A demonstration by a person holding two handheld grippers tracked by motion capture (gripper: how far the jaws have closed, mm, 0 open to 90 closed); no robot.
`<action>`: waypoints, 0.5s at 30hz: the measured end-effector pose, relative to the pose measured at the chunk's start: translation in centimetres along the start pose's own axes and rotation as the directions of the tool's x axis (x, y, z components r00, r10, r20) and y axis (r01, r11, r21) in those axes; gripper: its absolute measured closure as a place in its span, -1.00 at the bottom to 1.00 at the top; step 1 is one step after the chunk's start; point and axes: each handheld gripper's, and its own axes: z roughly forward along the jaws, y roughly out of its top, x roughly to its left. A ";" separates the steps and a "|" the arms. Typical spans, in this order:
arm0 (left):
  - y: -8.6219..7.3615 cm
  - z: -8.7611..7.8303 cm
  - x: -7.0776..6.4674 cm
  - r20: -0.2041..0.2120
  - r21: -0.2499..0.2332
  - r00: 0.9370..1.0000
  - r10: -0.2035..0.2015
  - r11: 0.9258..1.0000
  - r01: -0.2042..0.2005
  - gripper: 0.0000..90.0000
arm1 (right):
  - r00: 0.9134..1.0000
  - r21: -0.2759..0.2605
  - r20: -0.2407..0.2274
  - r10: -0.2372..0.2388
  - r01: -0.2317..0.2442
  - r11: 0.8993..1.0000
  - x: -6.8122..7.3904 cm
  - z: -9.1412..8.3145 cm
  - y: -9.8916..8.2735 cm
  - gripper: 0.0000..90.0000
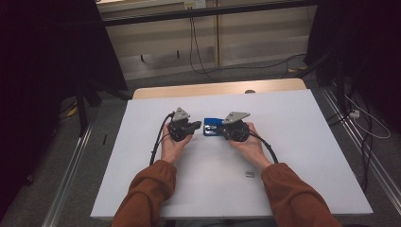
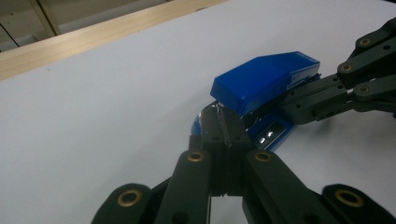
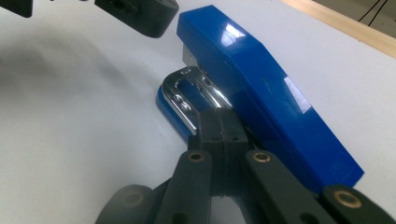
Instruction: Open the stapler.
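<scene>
From the high view, the blue stapler (image 1: 211, 126) lies on the white tabletop (image 1: 293, 142) between my two hands, its long axis running from one gripper to the other; my left gripper (image 1: 191, 126) meets one end, my right gripper (image 1: 226, 128) the other, both about equally near.

In the left gripper view, my jaws stand pressed together with what looks like a thin strip of staples (image 2: 223, 126) pinched between them; the stapler (image 2: 266, 81) sits just ahead, top lifted, mouth facing me.

In the right gripper view, my jaws are closed tight against the stapler's (image 3: 261, 88) chrome magazine (image 3: 191, 95), beneath the raised blue top; whether they actually clamp it I cannot tell.
</scene>
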 end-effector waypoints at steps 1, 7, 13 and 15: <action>-0.1 0.1 0.0 -0.015 0.007 1.000 -0.001 1.000 0.001 1.00 | 1.000 0.004 0.002 -0.003 0.003 1.000 0.0 0.0 0.0 1.00; -0.1 1.0 -0.4 -0.025 0.016 1.000 0.000 1.000 0.001 1.00 | 1.000 0.016 0.004 0.002 -0.002 1.000 0.1 0.1 0.2 1.00; -0.3 1.2 -0.2 -0.005 0.022 0.999 -0.041 0.999 0.041 1.00 | 1.000 0.022 -0.004 -0.001 0.001 1.000 0.1 0.2 0.3 1.00; -0.4 1.4 -0.2 -0.004 0.020 0.999 -0.047 0.999 0.047 1.00 | 1.000 0.020 -0.008 0.008 -0.008 1.000 0.0 0.2 0.2 1.00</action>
